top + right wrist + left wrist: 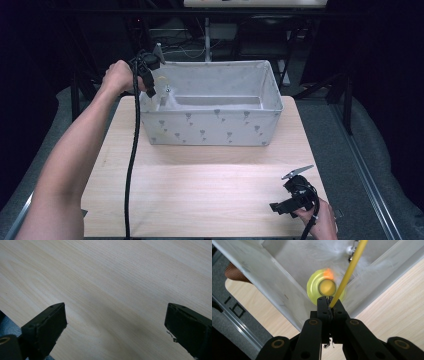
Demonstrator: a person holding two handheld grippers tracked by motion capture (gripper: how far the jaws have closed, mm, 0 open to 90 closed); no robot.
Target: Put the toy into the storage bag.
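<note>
At the lower right of the high view the right gripper point(280, 206) rests low over the bare wooden table point(200, 190), its jaws spread wide with nothing between them, as the right gripper view confirms; farther up, at the upper left, the left gripper point(152, 85) hangs over the left end of the grey fabric bin point(210, 127), its jaws clamped on a thin yellow rod point(348, 272); the rod runs down into the bin toward white feathers point(329, 250) and a small metal clasp, probably a cat wand toy, though blur makes that uncertain; a yellow disc point(314, 290) lies blurred on the bin floor beneath; the pinch is narrow, so the rod could swivel or slip, and the feathers might snag the bin's wall; the cable point(132, 150) trailing across the table could drag.
</note>
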